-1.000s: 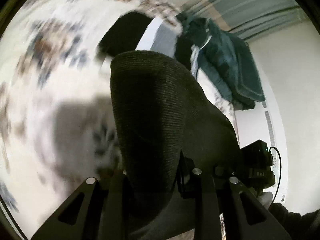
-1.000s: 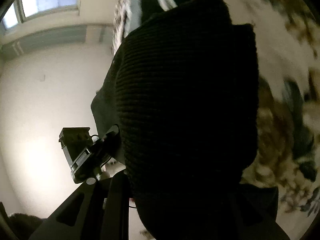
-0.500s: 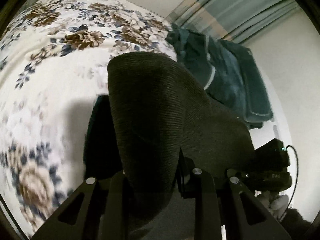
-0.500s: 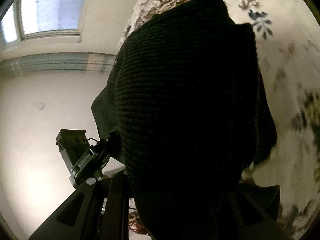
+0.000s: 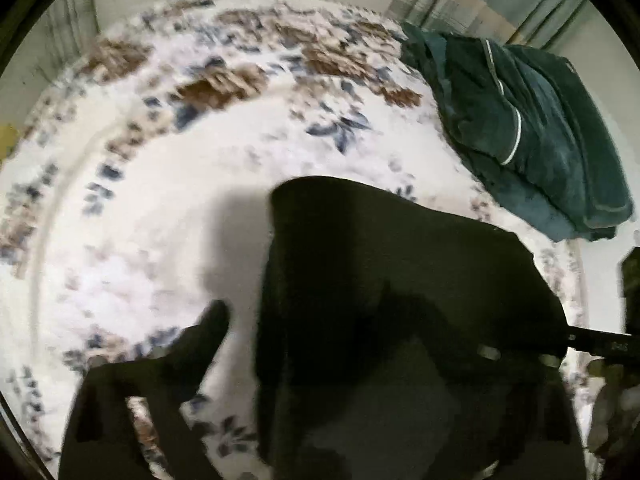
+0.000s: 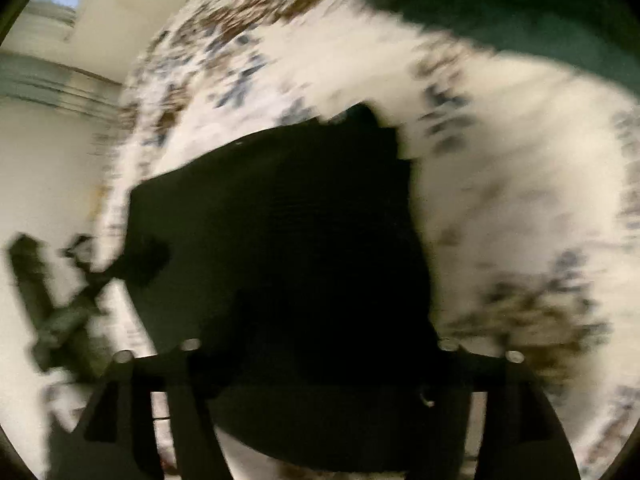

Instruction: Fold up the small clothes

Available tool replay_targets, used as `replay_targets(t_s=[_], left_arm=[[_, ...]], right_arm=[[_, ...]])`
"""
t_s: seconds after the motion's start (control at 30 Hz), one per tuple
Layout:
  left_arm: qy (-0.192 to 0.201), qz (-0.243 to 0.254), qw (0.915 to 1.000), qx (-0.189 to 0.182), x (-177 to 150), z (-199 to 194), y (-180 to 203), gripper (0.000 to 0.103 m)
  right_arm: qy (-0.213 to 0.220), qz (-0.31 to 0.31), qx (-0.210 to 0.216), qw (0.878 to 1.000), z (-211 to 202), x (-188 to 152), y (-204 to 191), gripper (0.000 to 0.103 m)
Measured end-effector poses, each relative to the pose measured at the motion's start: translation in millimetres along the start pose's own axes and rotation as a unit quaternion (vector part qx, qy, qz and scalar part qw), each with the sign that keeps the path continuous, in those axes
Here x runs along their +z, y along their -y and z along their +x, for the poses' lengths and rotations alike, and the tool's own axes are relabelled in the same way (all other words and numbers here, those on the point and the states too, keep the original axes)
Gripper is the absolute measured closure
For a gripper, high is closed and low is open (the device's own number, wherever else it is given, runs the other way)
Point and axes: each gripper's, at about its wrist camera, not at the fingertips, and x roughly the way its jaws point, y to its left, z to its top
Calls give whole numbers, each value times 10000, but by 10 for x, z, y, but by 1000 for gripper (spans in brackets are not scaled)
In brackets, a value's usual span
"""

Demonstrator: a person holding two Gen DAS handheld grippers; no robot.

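Note:
A small black knit garment (image 5: 380, 300) lies on the floral bedspread (image 5: 200, 184). My left gripper (image 5: 352, 344) is open; its left finger (image 5: 200, 340) stands clear on the bedspread and the right finger is hidden under the cloth. In the right wrist view the same garment (image 6: 280, 248) fills the centre. My right gripper (image 6: 320, 356) is open, its fingers wide apart with the cloth lying between and over them. Both views are blurred.
A dark green garment with white piping (image 5: 520, 128) is piled at the far right of the bed and shows in the right wrist view (image 6: 520, 12). The other gripper's body (image 6: 52, 312) is at the left. Curtains and wall lie behind.
Both grippers have opened and let go of the black garment, which has dropped from close to the cameras onto the bedspread. Both cameras have swung down toward the bed.

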Motion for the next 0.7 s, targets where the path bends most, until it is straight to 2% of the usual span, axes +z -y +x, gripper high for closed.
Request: replay_targets(t_s=[0.07, 0.1, 0.2, 0.27, 0.37, 0.53, 0.7], left_arm=[[10, 66, 9993, 361, -92, -103, 18, 1], [-10, 89, 9986, 524, -174, -159, 53, 1], [55, 180, 9955, 931, -425, -343, 197, 0], [104, 235, 9931, 1144, -601, -508, 305, 0], [150, 216, 9931, 1146, -796, -767, 469, 0], [412, 431, 9916, 1150, -1112, -1387, 882, 0], [822, 550, 9882, 1167, -1376, -2094, 1188, 0]], right_arm=[[171, -176, -727, 9970, -75, -149, -76, 0], [204, -290, -1060, 9937, -168, -284, -10, 0], [321, -608, -1666, 9836, -252, -582, -267, 0], [423, -672, -1803, 9804, -350, -798, -307, 0], [672, -627, -1907, 9773, -595, -1084, -370, 0], [1130, -462, -1906, 9741, -1392, -1641, -408, 0], [1601, -511, -2063, 9640, -2156, -2147, -524, 0]])
